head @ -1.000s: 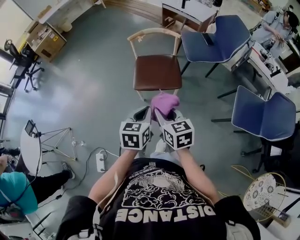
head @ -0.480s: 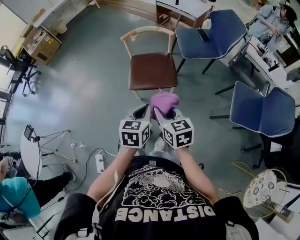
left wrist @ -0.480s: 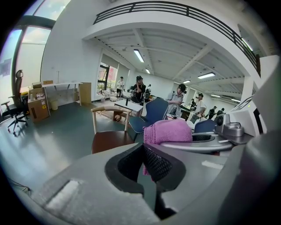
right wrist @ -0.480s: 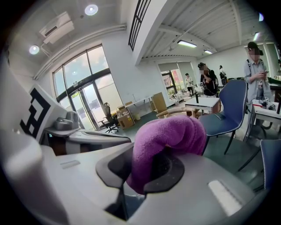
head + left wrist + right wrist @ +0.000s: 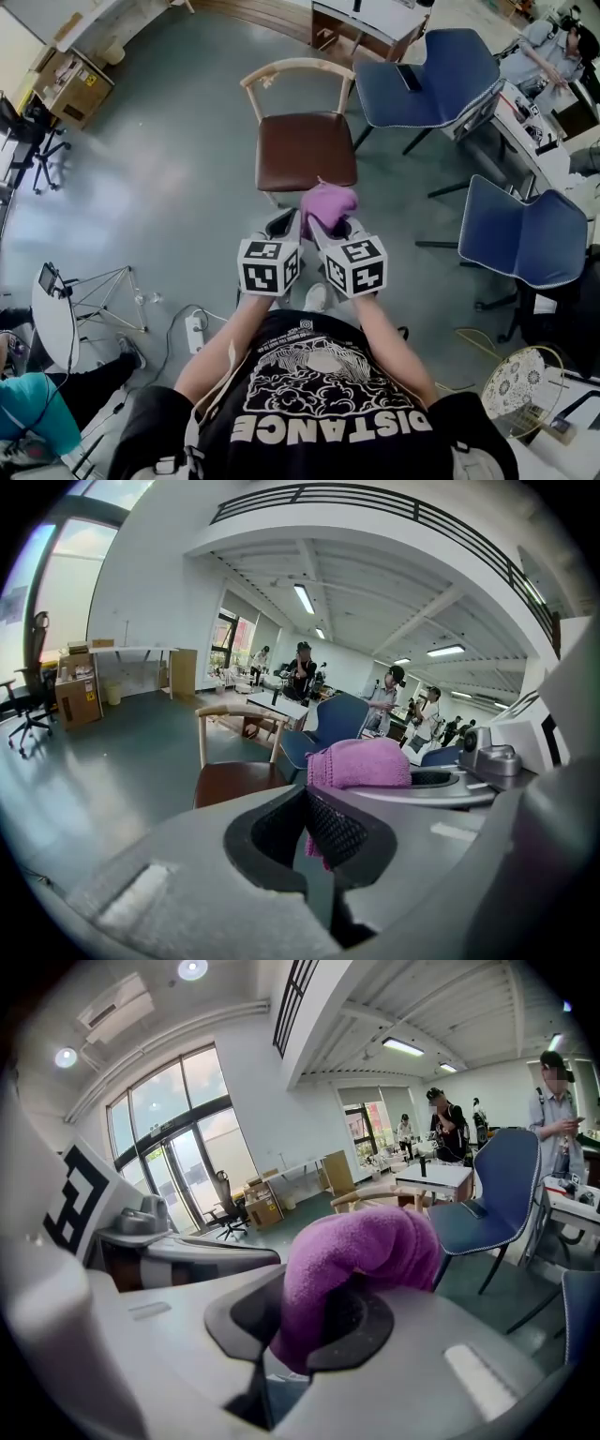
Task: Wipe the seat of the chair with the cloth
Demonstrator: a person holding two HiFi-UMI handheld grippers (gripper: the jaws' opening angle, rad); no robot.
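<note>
The right gripper (image 5: 332, 228) is clamped on the bunched purple cloth (image 5: 328, 202), which bulges out above its jaws and is held in the air just short of the front edge of the brown seat (image 5: 307, 150) of the wooden chair (image 5: 296, 67), not touching it. The left gripper (image 5: 284, 226) is alongside the right one, its jaws closed together with nothing gripped between them; the cloth shows only beyond its tips.
</note>
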